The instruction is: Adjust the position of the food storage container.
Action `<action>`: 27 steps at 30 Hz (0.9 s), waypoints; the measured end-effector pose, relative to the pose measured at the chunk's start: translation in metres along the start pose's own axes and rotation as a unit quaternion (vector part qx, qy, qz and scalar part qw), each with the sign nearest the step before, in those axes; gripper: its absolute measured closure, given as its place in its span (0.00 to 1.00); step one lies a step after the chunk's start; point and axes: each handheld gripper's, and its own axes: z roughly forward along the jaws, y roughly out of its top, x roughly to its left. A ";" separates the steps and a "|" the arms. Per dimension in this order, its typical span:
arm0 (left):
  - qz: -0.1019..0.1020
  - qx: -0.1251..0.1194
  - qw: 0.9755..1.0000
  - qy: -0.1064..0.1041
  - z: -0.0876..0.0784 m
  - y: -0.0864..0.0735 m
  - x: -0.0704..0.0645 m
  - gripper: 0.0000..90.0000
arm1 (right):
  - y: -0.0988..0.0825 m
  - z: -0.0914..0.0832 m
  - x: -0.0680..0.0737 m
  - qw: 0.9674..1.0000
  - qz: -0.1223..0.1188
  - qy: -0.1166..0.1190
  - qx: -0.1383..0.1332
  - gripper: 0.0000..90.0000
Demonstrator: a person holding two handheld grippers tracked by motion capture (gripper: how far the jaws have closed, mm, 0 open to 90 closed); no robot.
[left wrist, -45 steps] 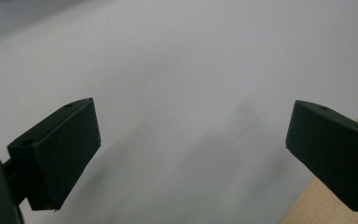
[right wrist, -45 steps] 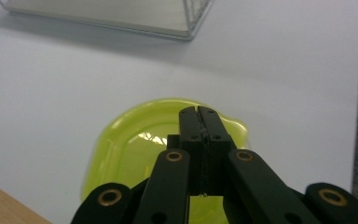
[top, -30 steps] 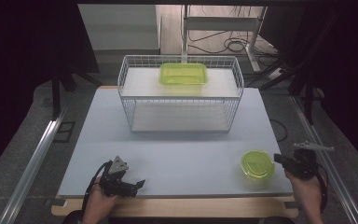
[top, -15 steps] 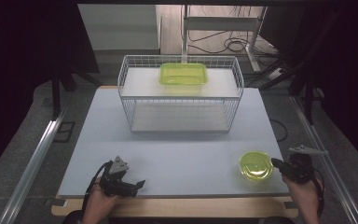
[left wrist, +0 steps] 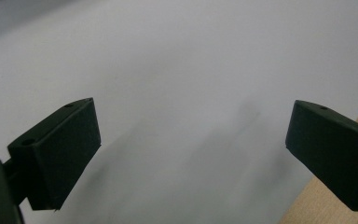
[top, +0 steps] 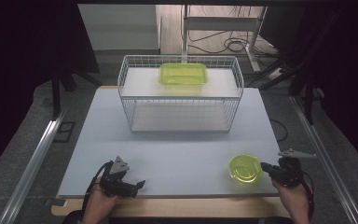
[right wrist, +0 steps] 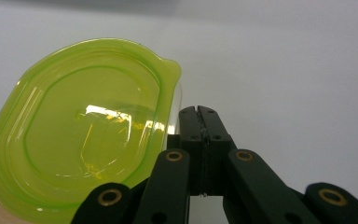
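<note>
Standing behind round green lid, wire basket, rectangular green container inside

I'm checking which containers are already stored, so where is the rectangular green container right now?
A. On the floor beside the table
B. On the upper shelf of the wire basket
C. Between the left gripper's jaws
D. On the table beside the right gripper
B: the rectangular green container rests on the upper shelf inside the wire basket at the far side of the table; the container near the right gripper is the round one.
</note>
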 end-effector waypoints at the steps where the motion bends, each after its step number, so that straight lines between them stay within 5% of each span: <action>1: 0.001 0.000 1.000 0.000 0.000 0.000 0.000 0.03 | 0.000 0.001 0.003 1.000 0.000 0.005 0.000 0.99; 9: 0.004 0.001 1.000 0.000 0.000 0.000 -0.001 0.03 | -0.011 -0.003 0.003 1.000 0.014 -0.006 0.004 0.97; 15: 0.007 0.003 1.000 0.001 0.000 0.000 -0.002 0.03 | -0.026 0.005 0.017 0.999 0.009 0.015 0.034 0.97; 27: 0.010 0.007 1.000 0.001 0.001 0.001 -0.002 0.03 | -0.019 0.026 0.040 0.997 -0.010 0.049 0.051 0.97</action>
